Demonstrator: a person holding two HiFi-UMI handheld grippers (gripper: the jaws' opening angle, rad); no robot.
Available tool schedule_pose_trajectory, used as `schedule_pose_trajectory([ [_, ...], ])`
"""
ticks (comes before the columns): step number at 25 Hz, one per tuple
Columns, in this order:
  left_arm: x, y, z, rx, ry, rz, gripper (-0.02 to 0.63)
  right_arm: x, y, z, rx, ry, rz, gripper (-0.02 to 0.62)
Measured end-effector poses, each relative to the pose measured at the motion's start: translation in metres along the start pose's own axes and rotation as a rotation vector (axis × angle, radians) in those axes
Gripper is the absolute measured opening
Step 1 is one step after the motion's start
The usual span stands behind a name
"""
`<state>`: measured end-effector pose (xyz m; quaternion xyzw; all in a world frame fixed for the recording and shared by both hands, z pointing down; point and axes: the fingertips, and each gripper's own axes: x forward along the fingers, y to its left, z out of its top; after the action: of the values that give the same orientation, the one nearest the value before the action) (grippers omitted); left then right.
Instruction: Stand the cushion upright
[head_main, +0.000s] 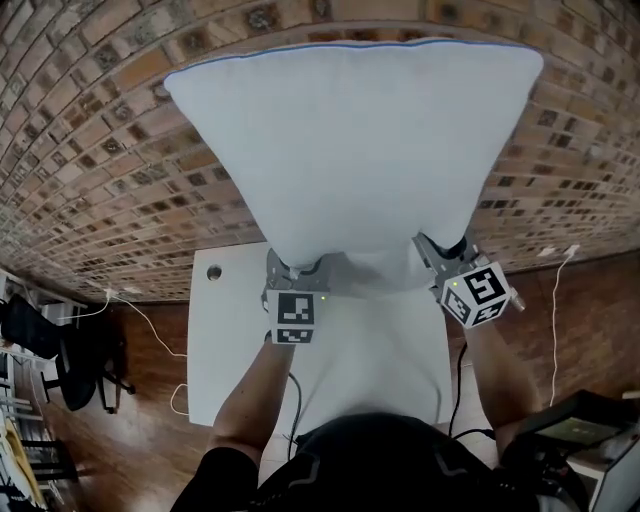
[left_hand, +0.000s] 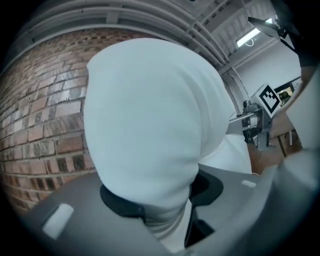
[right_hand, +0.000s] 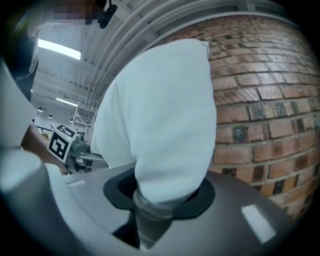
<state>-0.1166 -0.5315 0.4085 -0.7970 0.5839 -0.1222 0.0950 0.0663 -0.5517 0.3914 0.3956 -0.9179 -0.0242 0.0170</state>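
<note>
A white cushion (head_main: 350, 150) stands on edge in front of a brick wall (head_main: 90, 150), gripped at the two ends of its lower edge by a person working from the near side of a white tabletop (head_main: 230, 350). Its broad face is turned toward the person. Its long axis runs left to right, parallel to the wall, and a thin blue line of piping follows its top edge. The other axis rises from the grippers toward the ceiling, as both gripper views show.

The left gripper (head_main: 295, 272) has its jaws closed partway on the lower left corner, with white fabric bunched and squeezed between the dark pads. The right gripper (head_main: 440, 250) is clamped the same way on the lower right corner, the cloth pinched into a narrow neck between its jaws. Both grippers point roughly level toward the wall.

The lower edge sits over the far part of the tabletop, near its far edge. Whether it touches the surface cannot be told. A round hole (head_main: 213, 271) marks the far left corner of the tabletop.

The only print in sight is the black-and-white square pattern on each marker cube, the left (head_main: 296, 317) and the right (head_main: 477, 293). A white cable (head_main: 150, 320) trails across the wooden floor (head_main: 140, 400) off the tabletop's left edge.
</note>
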Motion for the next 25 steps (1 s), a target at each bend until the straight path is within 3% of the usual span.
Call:
schedule_pose_trajectory([
  [4, 0.011, -0.017, -0.031, 0.033, 0.022, -0.018, 0.207, 0.001, -0.01, -0.038, 0.047, 0.013, -0.022, 0.144],
  [8, 0.011, -0.013, -0.003, 0.082, -0.067, 0.037, 0.201, 0.005, -0.016, -0.011, 0.018, -0.043, -0.034, 0.146],
  [10, 0.013, -0.015, -0.006, 0.048, -0.065, 0.033, 0.201, 0.006, -0.02, -0.015, 0.015, -0.032, -0.021, 0.144],
  [14, 0.028, -0.011, -0.04, -0.043, 0.045, -0.001, 0.202, 0.019, -0.026, -0.045, 0.045, 0.038, 0.0, 0.146],
  [18, 0.046, -0.003, -0.058, -0.12, 0.123, -0.003, 0.213, 0.032, -0.036, -0.059, 0.057, 0.088, -0.04, 0.164],
  [22, 0.044, -0.001, -0.064, -0.134, 0.118, -0.014, 0.252, 0.031, -0.037, -0.062, 0.058, 0.11, -0.064, 0.22],
  [25, 0.033, 0.005, -0.063, -0.161, 0.111, -0.028, 0.324, 0.023, -0.034, -0.058, 0.092, 0.125, -0.036, 0.299],
])
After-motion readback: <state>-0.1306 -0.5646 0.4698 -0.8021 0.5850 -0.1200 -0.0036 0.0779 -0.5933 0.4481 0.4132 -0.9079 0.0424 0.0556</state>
